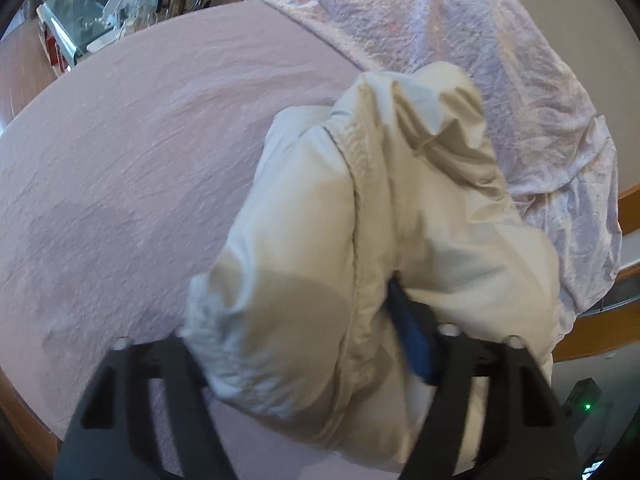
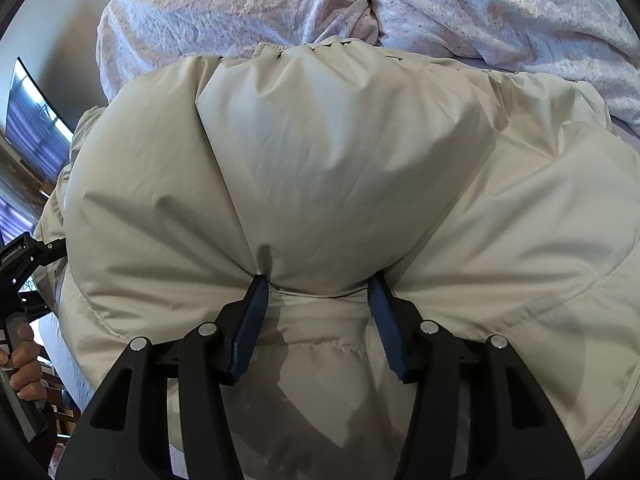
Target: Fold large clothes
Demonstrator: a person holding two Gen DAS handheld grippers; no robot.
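A puffy cream jacket (image 1: 320, 220) lies bunched on the pink bed sheet (image 1: 120, 160). In the left wrist view its fabric fills the gap of my left gripper (image 1: 296, 312). One blue pad (image 1: 412, 340) presses into a fold, and the other finger is hidden under the cloth. In the right wrist view the jacket (image 2: 340, 160) swells up in a big padded roll. My right gripper (image 2: 318, 280) is shut on a thick fold of it, with both blue pads (image 2: 252, 320) dug into the fabric. A hand (image 2: 24, 360) holding the other gripper's handle shows at the left edge.
A crumpled pale floral duvet (image 1: 480, 60) lies behind the jacket, also the duvet (image 2: 480, 8) in the right wrist view. A wooden bed frame (image 1: 628, 208) edges the mattress. A glass case with clutter (image 1: 88, 20) stands beyond the bed. A dark screen (image 2: 36, 120) is at the left.
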